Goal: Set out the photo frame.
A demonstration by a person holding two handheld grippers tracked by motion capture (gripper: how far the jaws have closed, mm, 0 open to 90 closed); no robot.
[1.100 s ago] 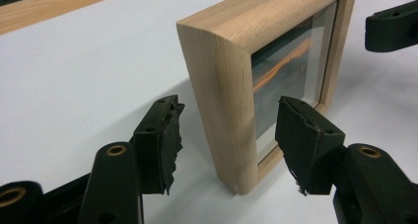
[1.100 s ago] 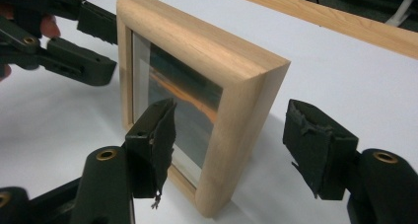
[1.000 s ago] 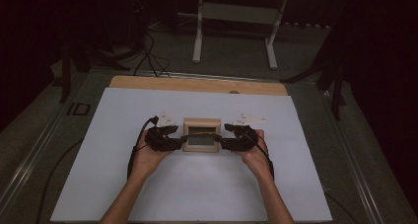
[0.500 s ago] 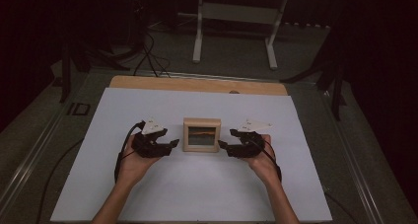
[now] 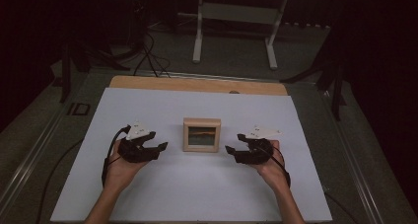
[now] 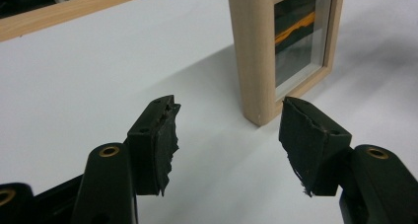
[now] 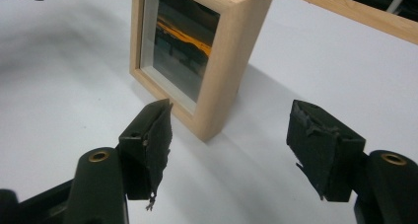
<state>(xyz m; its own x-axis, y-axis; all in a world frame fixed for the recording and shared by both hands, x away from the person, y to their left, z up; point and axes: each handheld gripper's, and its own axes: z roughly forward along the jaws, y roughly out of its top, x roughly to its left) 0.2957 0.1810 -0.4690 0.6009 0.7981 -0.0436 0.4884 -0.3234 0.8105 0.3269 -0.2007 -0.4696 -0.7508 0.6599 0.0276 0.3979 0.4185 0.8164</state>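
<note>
Both forearms reach in from below, left gripper and right gripper held low, level, pointing inward at each other, fingers apart, nothing between them.

The table carried a white sheet over its top, with a wooden strip bare along the far edge. 1 small wooden picture frame stood upright near the sheet's middle.

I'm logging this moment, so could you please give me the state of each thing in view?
Picture frame: upright on the white mat, free of both claws.
Left claw: open, empty, beside the frame's left.
Right claw: open, empty, beside the frame's right.
</note>
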